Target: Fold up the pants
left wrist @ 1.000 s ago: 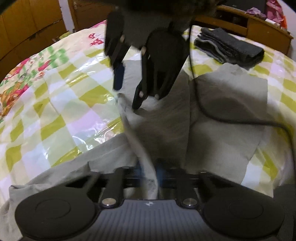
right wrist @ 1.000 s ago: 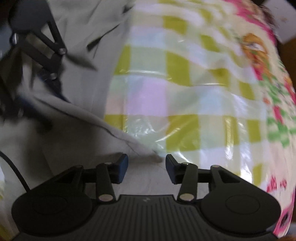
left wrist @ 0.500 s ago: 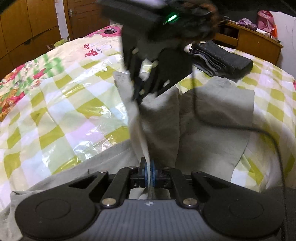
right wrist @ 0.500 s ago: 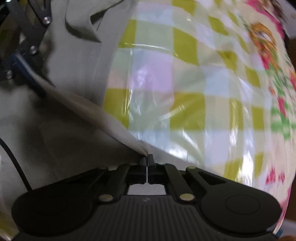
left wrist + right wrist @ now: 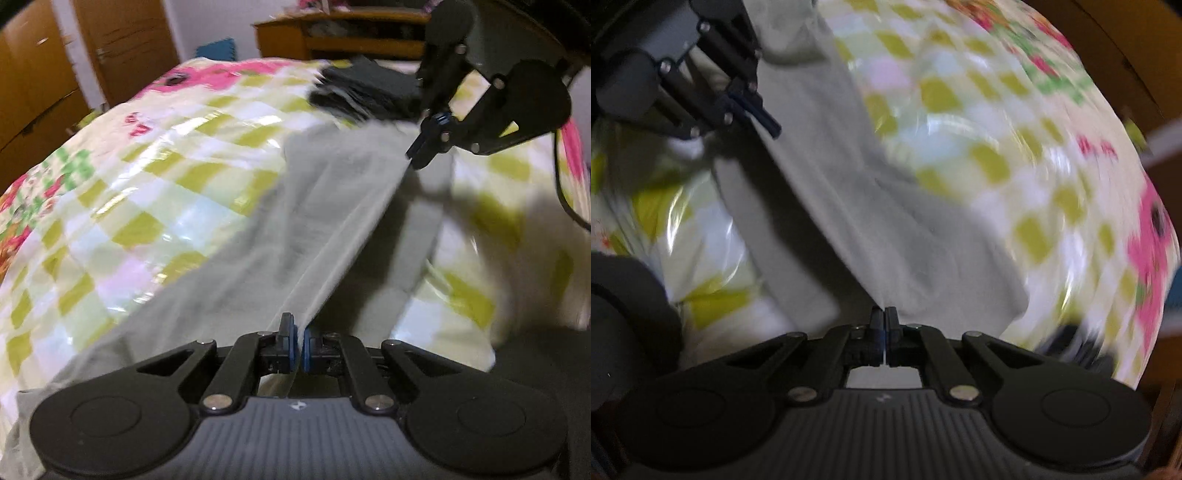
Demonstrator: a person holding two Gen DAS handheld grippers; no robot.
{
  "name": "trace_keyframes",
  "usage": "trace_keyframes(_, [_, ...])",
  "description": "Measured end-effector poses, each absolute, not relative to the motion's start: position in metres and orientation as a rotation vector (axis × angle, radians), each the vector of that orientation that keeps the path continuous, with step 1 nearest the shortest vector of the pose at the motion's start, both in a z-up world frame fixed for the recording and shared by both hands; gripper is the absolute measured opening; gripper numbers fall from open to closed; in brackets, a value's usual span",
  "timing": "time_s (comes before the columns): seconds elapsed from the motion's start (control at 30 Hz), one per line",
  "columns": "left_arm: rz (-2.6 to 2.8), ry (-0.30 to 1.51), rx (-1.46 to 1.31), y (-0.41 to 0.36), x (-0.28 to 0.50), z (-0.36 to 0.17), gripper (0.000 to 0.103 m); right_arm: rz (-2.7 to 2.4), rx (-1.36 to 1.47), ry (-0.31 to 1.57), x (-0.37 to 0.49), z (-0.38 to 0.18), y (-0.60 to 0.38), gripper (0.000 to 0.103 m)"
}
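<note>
Grey pants (image 5: 295,229) lie on a bed with a green-and-white checked cover (image 5: 147,206). One edge of them is lifted and stretched taut between both grippers. My left gripper (image 5: 298,349) is shut on the near end of that edge. In the left wrist view my right gripper (image 5: 419,153) is shut on the far end, up at the right. From the right wrist view the pants (image 5: 886,229) run from my right gripper (image 5: 884,325) up to the left gripper (image 5: 768,123) at the top left.
A stack of folded dark clothes (image 5: 365,92) lies at the far side of the bed. Wooden wardrobe doors (image 5: 44,74) stand to the left and a wooden shelf (image 5: 332,33) behind. A black cable (image 5: 565,195) hangs at the right.
My right gripper shut on the pants edge and swung far to the right with it. The left gripper shifted sideways too. The fabric now hangs taut between them.
</note>
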State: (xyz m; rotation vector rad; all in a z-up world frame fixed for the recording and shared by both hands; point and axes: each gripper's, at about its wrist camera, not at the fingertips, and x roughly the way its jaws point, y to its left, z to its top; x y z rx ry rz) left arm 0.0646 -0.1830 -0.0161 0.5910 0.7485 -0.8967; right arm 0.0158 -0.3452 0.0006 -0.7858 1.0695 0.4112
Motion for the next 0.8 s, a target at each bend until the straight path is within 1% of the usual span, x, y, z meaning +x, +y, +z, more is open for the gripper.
trace_keyframes(0.07, [-0.908, 0.768, 0.637, -0.188, 0.056, -0.028, 0.021, 0.347, -0.669, 1.085, -0.001, -0.01, -0.358, 0.002])
trace_keyframes(0.13, [-0.901, 0.76, 0.671, -0.189, 0.049, -0.032, 0.021, 0.29, -0.519, 1.077, -0.014, -0.01, -0.372, 0.003])
trace_keyframes(0.2, [-0.893, 0.766, 0.67, -0.19, 0.048, -0.028, 0.021, 0.231, -0.399, 1.033, -0.028, 0.001, -0.388, 0.005])
trace_keyframes(0.3, [-0.857, 0.738, 0.687, -0.193, 0.048, -0.023, 0.021, 0.13, -0.325, 0.943, -0.033, 0.015, -0.406, 0.007])
trace_keyframes(0.33, [-0.842, 0.726, 0.689, -0.195, 0.048, -0.02, 0.021, 0.1, -0.298, 0.921, -0.032, 0.019, -0.413, 0.008])
trace_keyframes(0.37, [-0.831, 0.719, 0.684, -0.196, 0.049, -0.018, 0.021, 0.077, -0.241, 0.915, -0.03, 0.022, -0.421, 0.013])
trace_keyframes(0.4, [-0.826, 0.72, 0.678, -0.197, 0.05, -0.017, 0.021, 0.049, -0.123, 0.913, -0.024, 0.023, -0.434, 0.017])
trace_keyframes(0.43, [-0.822, 0.72, 0.673, -0.198, 0.05, -0.015, 0.021, 0.034, -0.015, 0.91, -0.019, 0.021, -0.446, 0.022])
trace_keyframes(0.47, [-0.814, 0.717, 0.673, -0.2, 0.049, -0.014, 0.021, 0.014, 0.108, 0.901, -0.016, 0.02, -0.459, 0.023])
trace_keyframes(0.57, [-0.808, 0.718, 0.688, -0.204, 0.044, -0.016, 0.021, -0.031, 0.35, 0.842, -0.011, 0.007, -0.484, 0.024])
trace_keyframes(0.6, [-0.804, 0.714, 0.699, -0.206, 0.042, -0.019, 0.021, -0.052, 0.409, 0.836, -0.009, 0.001, -0.49, 0.024])
trace_keyframes(0.67, [-0.799, 0.708, 0.716, -0.208, 0.038, -0.023, 0.021, -0.096, 0.499, 0.835, -0.004, -0.013, -0.497, 0.027])
trace_keyframes(0.8, [-0.79, 0.706, 0.705, -0.21, 0.034, -0.027, 0.021, -0.151, 0.702, 0.811, -0.006, -0.038, -0.513, 0.026])
